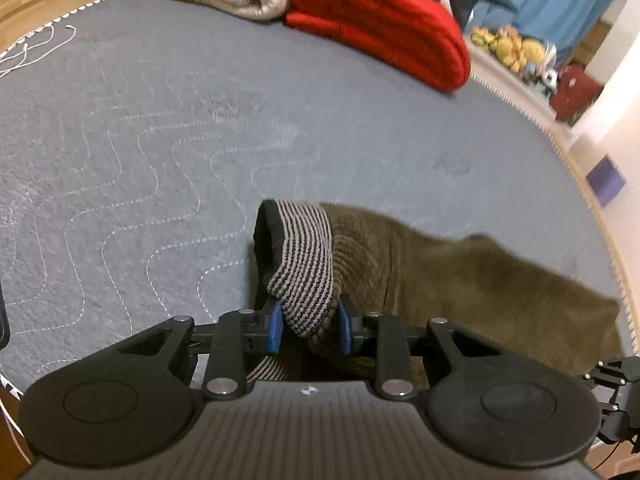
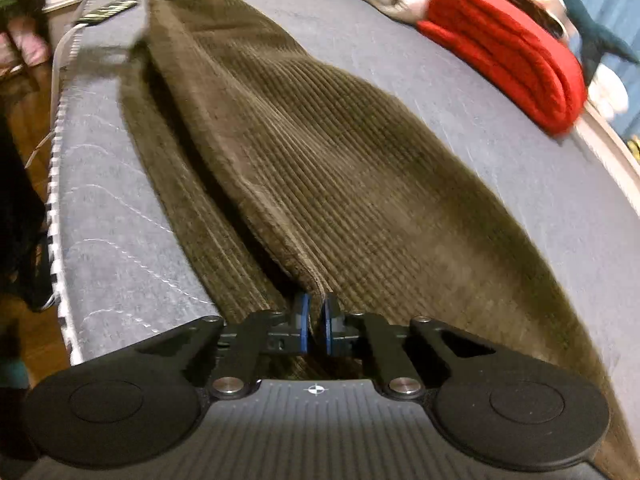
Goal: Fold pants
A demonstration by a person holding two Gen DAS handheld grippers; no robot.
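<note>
Corduroy pants (image 2: 320, 152) between both gripper pairs

The left wrist view is taken from just behind the left gripper (image 1: 308, 330), angled steeply down and close over the striped waistband of the pants (image 1: 460, 280), with the mattress (image 1: 160, 140) stretching away beyond. From the right wrist, the pants are viewed lengthwise, close above the cloth. Shared by both views are the pants, mattress and red blanket (image 1: 380, 24).
</note>
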